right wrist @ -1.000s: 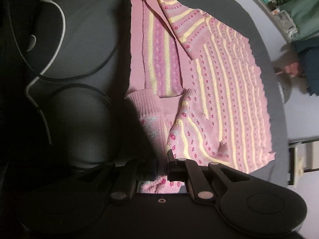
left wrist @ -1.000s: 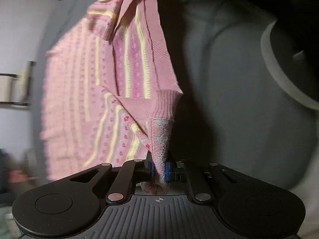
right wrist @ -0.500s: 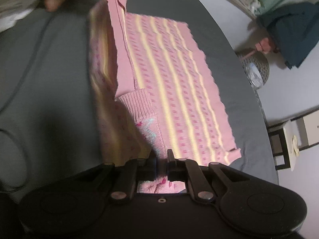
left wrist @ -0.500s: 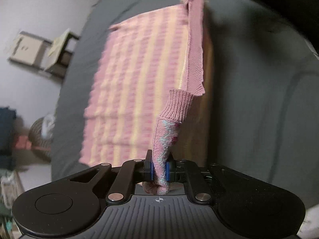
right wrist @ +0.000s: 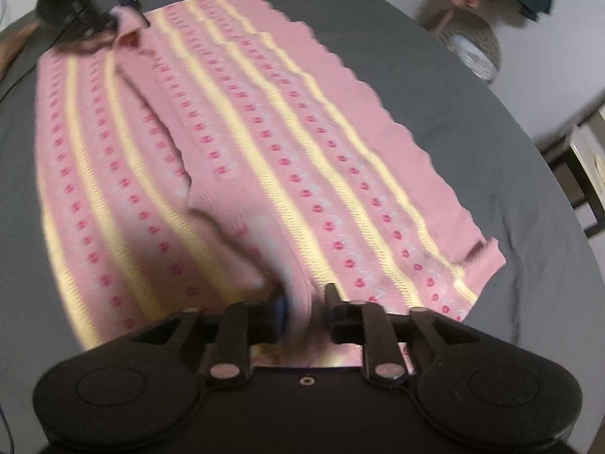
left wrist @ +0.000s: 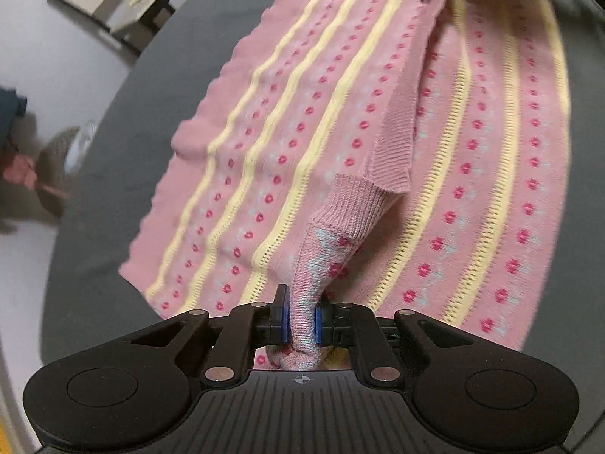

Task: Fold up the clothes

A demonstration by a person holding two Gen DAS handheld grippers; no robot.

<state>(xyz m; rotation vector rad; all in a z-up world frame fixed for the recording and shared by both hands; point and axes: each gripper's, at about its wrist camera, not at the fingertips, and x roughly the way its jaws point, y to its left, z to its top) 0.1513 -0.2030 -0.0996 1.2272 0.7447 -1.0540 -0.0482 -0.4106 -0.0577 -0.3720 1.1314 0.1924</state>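
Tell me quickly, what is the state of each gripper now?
Left gripper: closed, holding the sweater.
Right gripper: opening, sweater fabric between its fingers.

Your right gripper [right wrist: 304,312] is opening, a bunched fold of the pink knit sweater [right wrist: 242,143] between its jaws. Ahead of them the sweater spreads over the grey bedsheet [right wrist: 472,87]. At its far end your left gripper [right wrist: 124,0] meets the cloth.
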